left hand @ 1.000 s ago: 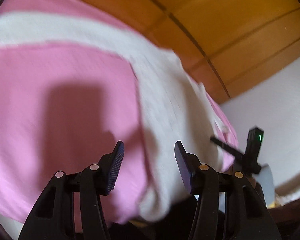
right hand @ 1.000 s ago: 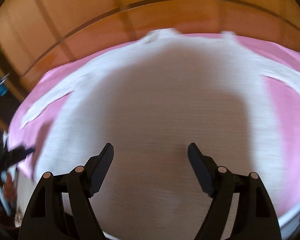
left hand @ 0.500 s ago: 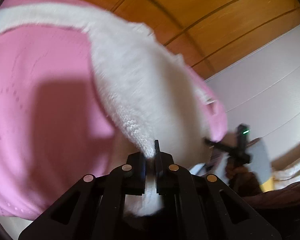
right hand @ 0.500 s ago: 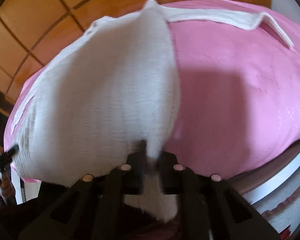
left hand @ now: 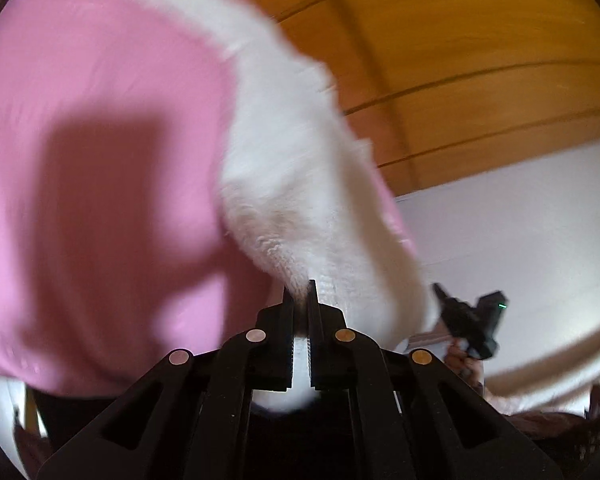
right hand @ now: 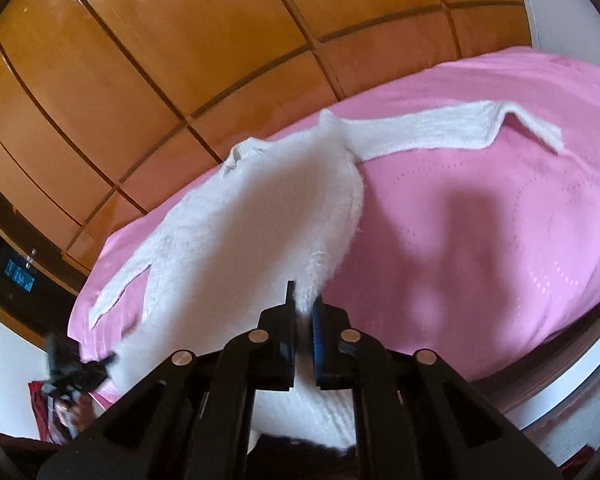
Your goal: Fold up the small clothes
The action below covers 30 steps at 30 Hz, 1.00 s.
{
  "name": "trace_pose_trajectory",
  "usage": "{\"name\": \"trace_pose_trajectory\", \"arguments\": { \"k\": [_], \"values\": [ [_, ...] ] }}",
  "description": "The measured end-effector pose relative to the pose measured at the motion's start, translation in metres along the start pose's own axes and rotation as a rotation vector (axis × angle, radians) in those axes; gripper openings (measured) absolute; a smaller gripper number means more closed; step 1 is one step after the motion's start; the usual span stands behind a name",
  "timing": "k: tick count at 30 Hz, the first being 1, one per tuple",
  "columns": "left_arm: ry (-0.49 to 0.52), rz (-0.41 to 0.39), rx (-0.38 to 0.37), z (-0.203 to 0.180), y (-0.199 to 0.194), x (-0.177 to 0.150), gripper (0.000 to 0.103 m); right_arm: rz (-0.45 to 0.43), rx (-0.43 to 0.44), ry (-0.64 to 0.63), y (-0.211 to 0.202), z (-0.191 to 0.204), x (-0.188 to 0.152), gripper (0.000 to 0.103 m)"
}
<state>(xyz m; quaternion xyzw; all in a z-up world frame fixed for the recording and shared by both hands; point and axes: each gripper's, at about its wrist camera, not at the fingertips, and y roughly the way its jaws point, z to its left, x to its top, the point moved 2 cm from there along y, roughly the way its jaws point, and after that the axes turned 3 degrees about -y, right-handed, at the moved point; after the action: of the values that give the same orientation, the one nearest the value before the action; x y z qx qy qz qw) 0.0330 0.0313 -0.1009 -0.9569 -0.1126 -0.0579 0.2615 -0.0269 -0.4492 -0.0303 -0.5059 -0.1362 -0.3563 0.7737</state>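
Note:
A white fuzzy knit sweater (right hand: 252,232) lies on a pink bedspread (right hand: 480,248), its sleeves stretched out to the left and right. My right gripper (right hand: 303,304) is shut on the sweater's bottom hem at its right corner and holds it lifted. My left gripper (left hand: 300,294) is shut on the hem at the other corner of the sweater (left hand: 296,184). In the right wrist view the left gripper (right hand: 74,372) shows at the lower left; in the left wrist view the right gripper (left hand: 468,324) shows at the right.
Wooden wardrobe panels (right hand: 180,60) stand behind the bed. The pink bedspread (left hand: 92,160) fills the left wrist view. The bed's wooden edge (right hand: 560,364) runs at the lower right. A white wall (left hand: 520,220) is to the right.
Both grippers went from open above the sweater to shut on its bottom hem. Since then they have lifted the hem corners off the bed.

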Motion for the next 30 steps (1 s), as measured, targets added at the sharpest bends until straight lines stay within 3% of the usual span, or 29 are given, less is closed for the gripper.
{"name": "trace_pose_trajectory", "arguments": {
  "k": [4,6,9,11,13,14,16,17,18,22,26,27,28,29,30],
  "values": [
    [0.09,-0.001,0.129,-0.004,-0.002,0.001,0.004,-0.017,-0.012,-0.051,-0.011,0.006,0.004,0.005],
    [0.075,0.026,0.153,0.003,0.005,0.001,0.004,0.035,-0.074,-0.047,0.003,-0.004,-0.003,0.005],
    [0.106,0.079,0.128,-0.005,0.016,-0.011,0.004,0.127,-0.186,-0.015,0.03,-0.025,-0.02,0.005],
    [0.191,0.111,0.158,-0.018,0.028,-0.018,0.004,0.148,-0.183,0.03,0.035,-0.039,-0.03,0.005],
    [0.183,0.096,0.154,-0.019,0.032,-0.009,0.007,0.158,-0.173,0.031,0.039,-0.042,-0.032,0.007],
    [0.155,0.074,0.163,-0.014,0.028,-0.002,0.013,0.157,-0.175,0.035,0.04,-0.043,-0.032,0.007],
    [0.08,0.01,0.139,-0.003,0.014,0.017,0.057,0.142,-0.167,0.029,0.038,-0.043,-0.028,0.018],
    [0.047,-0.032,0.13,0.001,0.007,0.025,0.064,0.133,-0.172,0.034,0.038,-0.044,-0.026,0.03],
    [0.026,-0.071,0.122,0.003,0.002,0.033,0.065,0.124,-0.169,0.046,0.04,-0.048,-0.023,0.052],
    [0.029,-0.112,0.132,0.004,0.013,0.067,0.062,0.099,-0.14,0.087,0.057,-0.061,-0.012,0.054],
    [0.075,-0.072,0.149,-0.002,0.046,0.084,0.035,0.163,-0.117,0.07,0.092,-0.06,-0.01,0.053],
    [0.094,-0.065,0.176,-0.005,0.057,0.088,0.022,0.173,-0.121,0.053,0.097,-0.057,-0.01,0.047],
    [0.112,-0.068,0.201,-0.006,0.063,0.091,0.009,0.179,-0.142,0.018,0.101,-0.051,-0.01,0.029],
    [0.127,-0.072,0.214,-0.006,0.064,0.09,0.009,0.185,-0.15,-0.009,0.102,-0.047,-0.009,0.013],
    [0.14,-0.097,0.222,-0.011,0.061,0.093,0.007,0.192,-0.146,-0.023,0.102,-0.043,-0.008,0.009]
  ]
}}
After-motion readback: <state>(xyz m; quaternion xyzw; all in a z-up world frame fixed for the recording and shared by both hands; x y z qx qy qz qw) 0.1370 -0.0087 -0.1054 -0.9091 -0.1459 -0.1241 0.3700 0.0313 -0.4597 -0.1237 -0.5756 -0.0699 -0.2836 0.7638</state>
